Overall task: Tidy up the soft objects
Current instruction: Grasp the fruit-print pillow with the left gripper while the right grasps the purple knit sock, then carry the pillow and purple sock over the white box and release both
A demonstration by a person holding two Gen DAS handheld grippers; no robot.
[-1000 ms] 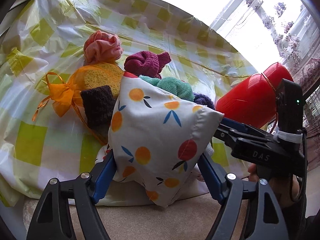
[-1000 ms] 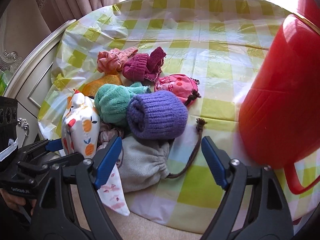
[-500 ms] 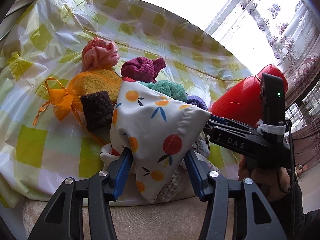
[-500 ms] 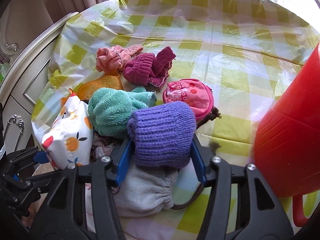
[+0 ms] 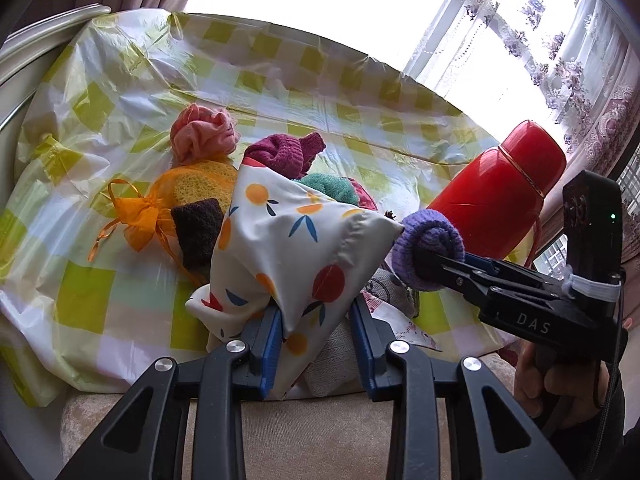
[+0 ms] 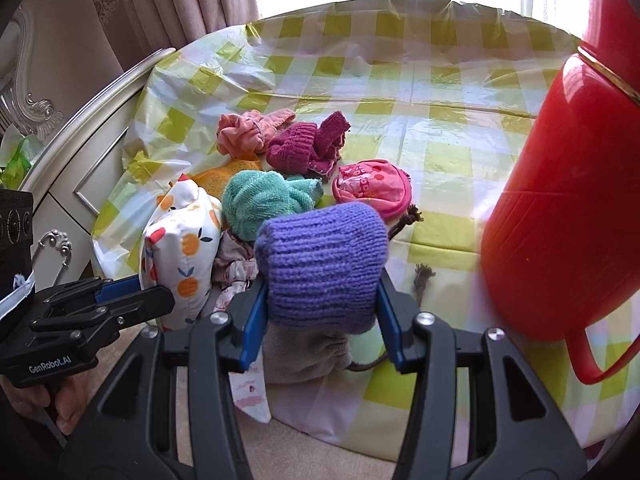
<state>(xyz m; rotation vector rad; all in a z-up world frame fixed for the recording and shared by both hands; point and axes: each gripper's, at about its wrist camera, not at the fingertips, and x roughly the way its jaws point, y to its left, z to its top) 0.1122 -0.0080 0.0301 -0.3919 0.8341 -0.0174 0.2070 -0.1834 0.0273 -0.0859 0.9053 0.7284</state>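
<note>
My left gripper has its jaws closing on the lower corner of a white fruit-print pouch, which its blue pads pinch. The same pouch shows in the right wrist view, just off the near table edge. My right gripper is shut on a rolled purple knit piece and holds it above a grey drawstring bag. Behind lie a teal towel, a maroon knit, a pink cloth, a pink pouch and an orange mesh bag.
A tall red thermos jug stands at the right of the table. The green-and-white checked plastic cloth covers the table. A dark brown square lies by the orange bag. A cream cabinet is at the left.
Both grippers closed, the left on the fruit-print pouch and the right on the purple roll. Both have lifted slightly, and the purple roll has risen off the pile.
</note>
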